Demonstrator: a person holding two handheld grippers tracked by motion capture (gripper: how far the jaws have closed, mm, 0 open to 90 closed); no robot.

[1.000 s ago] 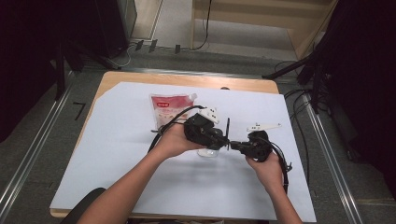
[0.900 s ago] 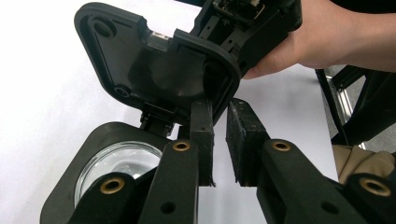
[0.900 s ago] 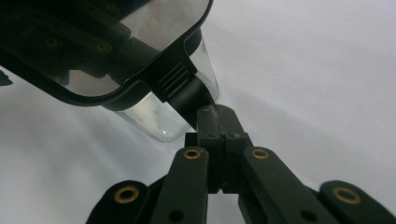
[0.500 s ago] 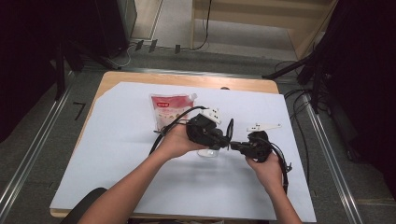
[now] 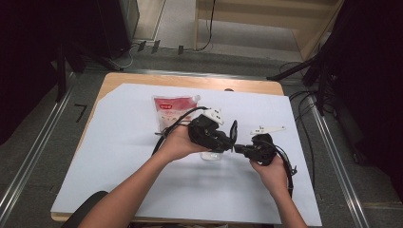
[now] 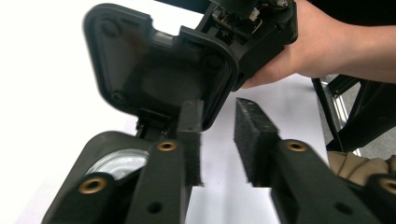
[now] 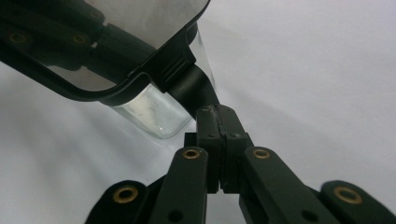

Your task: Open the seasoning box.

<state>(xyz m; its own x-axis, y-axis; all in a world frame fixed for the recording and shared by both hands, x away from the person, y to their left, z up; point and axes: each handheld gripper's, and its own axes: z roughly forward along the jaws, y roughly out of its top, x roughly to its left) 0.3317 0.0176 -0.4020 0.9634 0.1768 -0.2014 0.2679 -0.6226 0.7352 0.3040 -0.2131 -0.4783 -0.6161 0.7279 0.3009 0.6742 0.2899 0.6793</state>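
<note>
A small clear container (image 5: 210, 155) stands on the white sheet between my hands. Its black-framed hinged lid (image 5: 233, 129) stands upright. My right gripper (image 5: 239, 148) is shut on the black stem (image 7: 192, 91) that sticks out under the lid frame (image 7: 140, 77), beside the clear container (image 7: 154, 116). My left gripper (image 6: 218, 140) faces the raised lid (image 6: 159, 70). Its jaws have just been opening, and the gap between the pads (image 6: 250, 135) shows bare table. The lid's lower edge lies just beyond the left pad. The container's glass rim (image 6: 116, 161) shows beneath that jaw.
A red and white pouch (image 5: 172, 110) lies flat behind my left hand. The white sheet (image 5: 119, 156) covers most of the wooden table (image 5: 142, 80). Cables trail from both grippers across the sheet. Dark stands and floor rails flank the table.
</note>
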